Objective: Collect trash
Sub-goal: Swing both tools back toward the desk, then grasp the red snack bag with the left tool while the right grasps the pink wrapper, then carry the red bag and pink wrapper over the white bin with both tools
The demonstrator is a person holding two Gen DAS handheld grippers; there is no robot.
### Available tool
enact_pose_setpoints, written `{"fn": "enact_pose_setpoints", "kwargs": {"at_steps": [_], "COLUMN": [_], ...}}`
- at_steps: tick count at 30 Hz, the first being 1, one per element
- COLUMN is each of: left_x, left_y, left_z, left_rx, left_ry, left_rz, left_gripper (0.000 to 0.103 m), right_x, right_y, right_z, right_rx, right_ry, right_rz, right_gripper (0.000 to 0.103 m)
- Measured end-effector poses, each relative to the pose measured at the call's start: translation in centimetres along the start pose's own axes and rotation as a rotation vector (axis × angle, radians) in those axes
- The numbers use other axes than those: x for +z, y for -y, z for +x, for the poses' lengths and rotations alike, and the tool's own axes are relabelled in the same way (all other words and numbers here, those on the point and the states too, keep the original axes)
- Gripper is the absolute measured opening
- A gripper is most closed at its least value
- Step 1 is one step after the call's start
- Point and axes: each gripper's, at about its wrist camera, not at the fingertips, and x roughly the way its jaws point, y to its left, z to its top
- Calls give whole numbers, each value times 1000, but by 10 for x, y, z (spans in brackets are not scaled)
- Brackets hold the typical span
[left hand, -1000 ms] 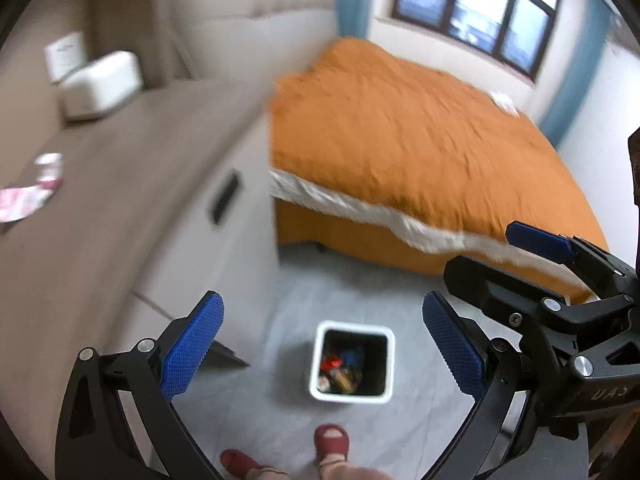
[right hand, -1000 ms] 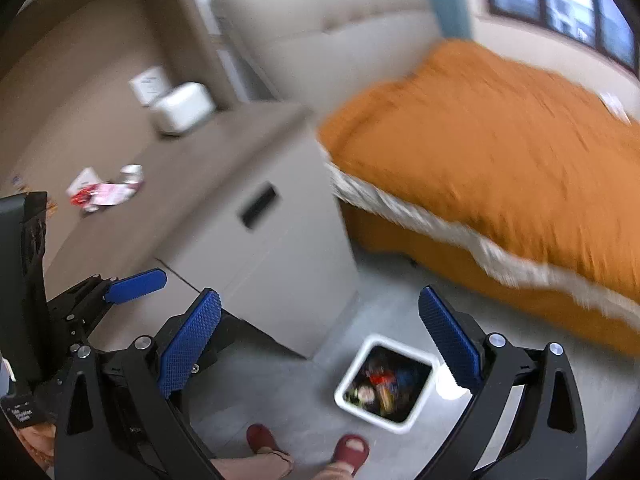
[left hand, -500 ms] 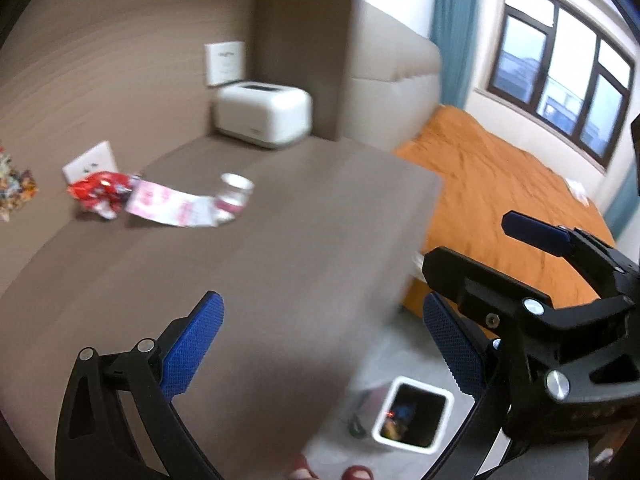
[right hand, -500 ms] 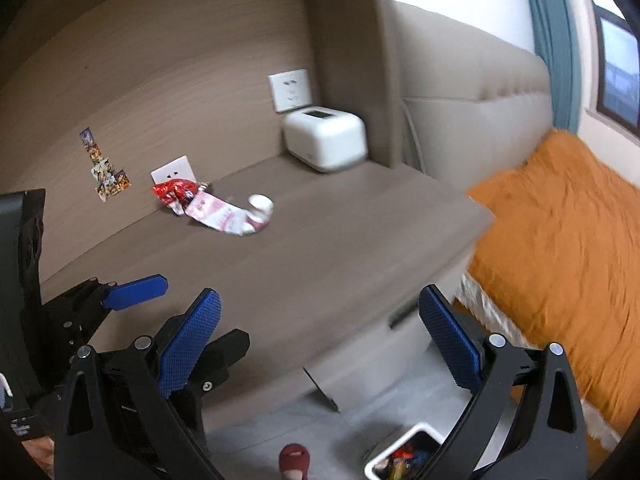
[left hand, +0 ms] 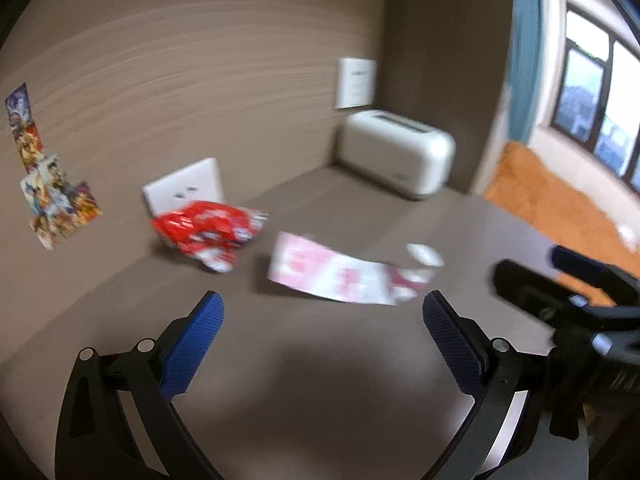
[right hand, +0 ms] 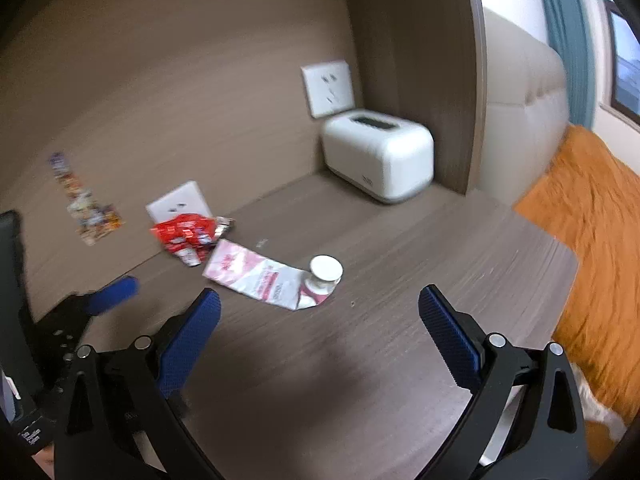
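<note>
On the brown bedside tabletop (right hand: 360, 360) lie a crumpled red snack wrapper (right hand: 185, 233) (left hand: 208, 230), a flat pink-and-white packet (right hand: 260, 278) (left hand: 332, 276) and a small white-lidded cup (right hand: 325, 274) (left hand: 424, 258) at the packet's right end. My left gripper (left hand: 322, 332) hovers open just in front of the packet, nothing between its blue pads. My right gripper (right hand: 320, 332) is open too, a little nearer than the cup and packet. The trash bin is out of view.
A white toaster-like box (right hand: 378, 158) stands in the back corner under a wall socket (right hand: 328, 88). A second socket (right hand: 178, 202) sits behind the red wrapper. Stickers (left hand: 48, 184) are on the wall. The orange bed (right hand: 596, 216) lies right of the table edge.
Both grippers swung up from the floor bin and bed to the tabletop, then closer to the wrappers. Both have stayed open and hold nothing.
</note>
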Motion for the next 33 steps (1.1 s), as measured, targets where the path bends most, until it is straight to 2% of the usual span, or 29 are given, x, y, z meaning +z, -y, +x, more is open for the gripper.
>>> {"fn": "enact_pose_setpoints", "kwargs": {"at_steps": [5,11,15,16,18,21,23,24,25,28,33], "left_x": [18,40,48,50,53,54,53,52,51,50,42], "left_y": [-42,-82,-93,-94,-96,-100,-101,-102,-101,-95,-95], "left_z": [37,81,110,117,131,149,155,158,157,156,137], "left_rx": [44,51,72,77,103,82,69,63,61,30,3], "left_ry": [-16,-34,-64,-75,-109,-152,-162,-172,-167,-164,-152], "left_rz": [6,-81,-131,-142,-157,-191,-202,-208,-202,-178,-177], "left_gripper": [98,98,98,98,98,98,90,76,75,71,70], "right_x": [5,3,3,3,2,-1,-2,-1,-1,3,11], "right_y": [-4,-5,-8,-9,-14,-19,-21,-21,-21,-18,-19], "right_z": [54,102,119,122,127,132,131,131,131,129,102], "right_rx": [-60,-130,-162,-162,-164,-180,-169,-167,-170,-147,-138], "right_ry": [-64,-107,-117,-117,-125,-125,-120,-124,-124,-140,-96], "right_rz": [69,153,181,182,169,151,143,138,130,128,62], "right_gripper": [99,99,99,95,82,70,48,41,35,34,32]}}
